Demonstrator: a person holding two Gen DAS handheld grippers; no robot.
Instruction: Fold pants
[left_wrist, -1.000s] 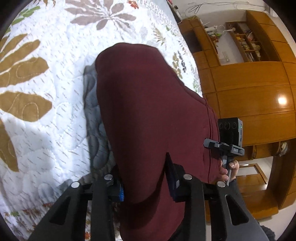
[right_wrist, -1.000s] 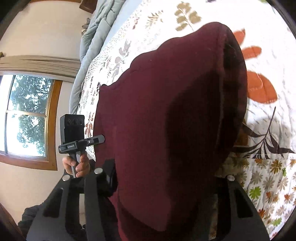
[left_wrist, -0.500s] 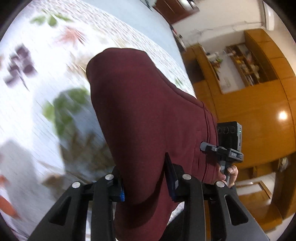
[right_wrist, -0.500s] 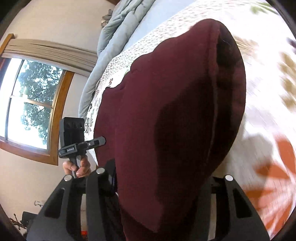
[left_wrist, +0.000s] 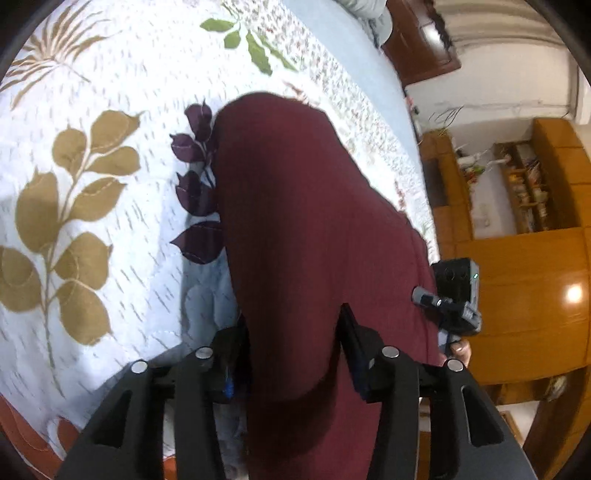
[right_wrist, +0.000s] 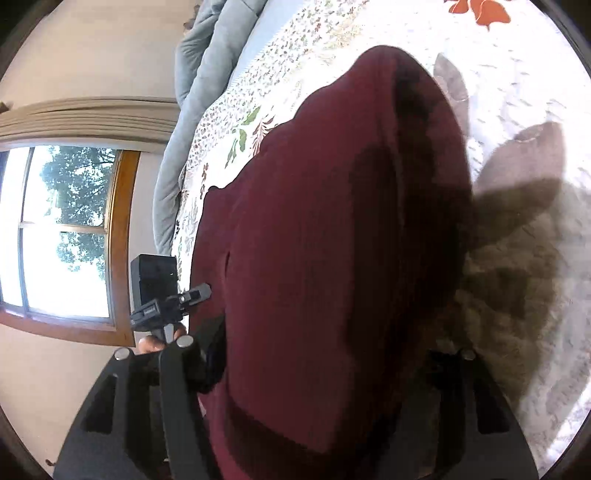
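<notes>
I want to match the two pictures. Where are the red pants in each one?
Left wrist view: the red pants fill the middle, running from the lower edge up over the bed.
Right wrist view: the red pants fill the middle, reaching toward the top.
Shared landmark: the leaf-print quilt lies under them in both.

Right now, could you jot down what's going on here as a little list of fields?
place: a bed with a leaf-print quilt
garment: dark red pants, bunched up and draped above the quilt
left tool: jaws opening, pants fabric between them
right tool: jaws opening, pants fabric between them
also seen: a window on one side, wooden cabinets on the other
</notes>
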